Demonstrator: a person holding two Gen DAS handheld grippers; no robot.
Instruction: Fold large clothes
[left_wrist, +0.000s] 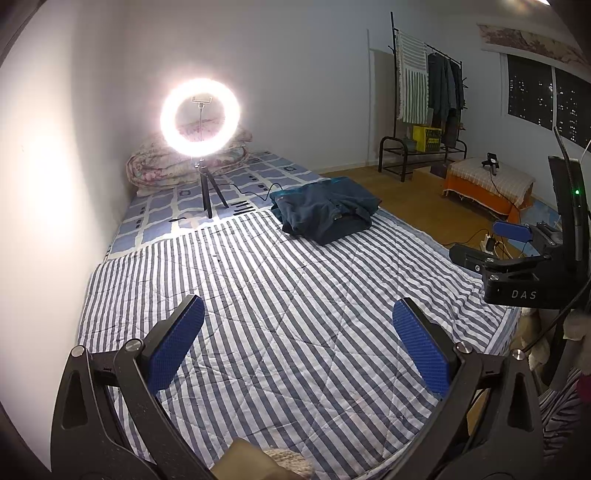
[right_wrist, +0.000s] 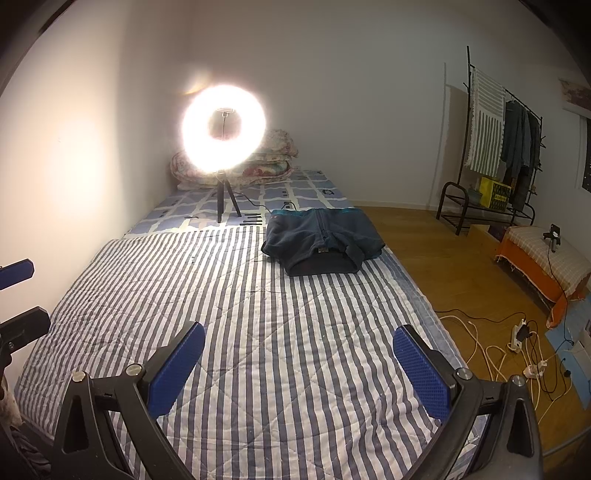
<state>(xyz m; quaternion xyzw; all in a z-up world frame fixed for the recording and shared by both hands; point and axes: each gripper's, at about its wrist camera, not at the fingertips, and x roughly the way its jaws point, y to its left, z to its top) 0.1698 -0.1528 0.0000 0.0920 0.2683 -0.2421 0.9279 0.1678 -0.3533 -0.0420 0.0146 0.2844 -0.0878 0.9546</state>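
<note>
A dark blue fleece jacket (left_wrist: 327, 209) lies folded in a compact bundle on the far right part of the striped quilt (left_wrist: 280, 295); it also shows in the right wrist view (right_wrist: 323, 240). My left gripper (left_wrist: 298, 317) is open and empty, held above the near part of the quilt, well short of the jacket. My right gripper (right_wrist: 299, 349) is open and empty too, above the quilt's near right side. The right gripper shows from the side at the right edge of the left wrist view (left_wrist: 491, 243). The left gripper's fingertips (right_wrist: 16, 275) show at the left edge of the right wrist view.
A lit ring light on a small tripod (left_wrist: 201, 118) stands on the checked sheet behind the quilt, its cable beside the jacket. Folded floral bedding (left_wrist: 177, 166) lies against the wall. A clothes rack (right_wrist: 495, 155), a covered stool (right_wrist: 546, 258) and floor cables (right_wrist: 517, 347) are at the right.
</note>
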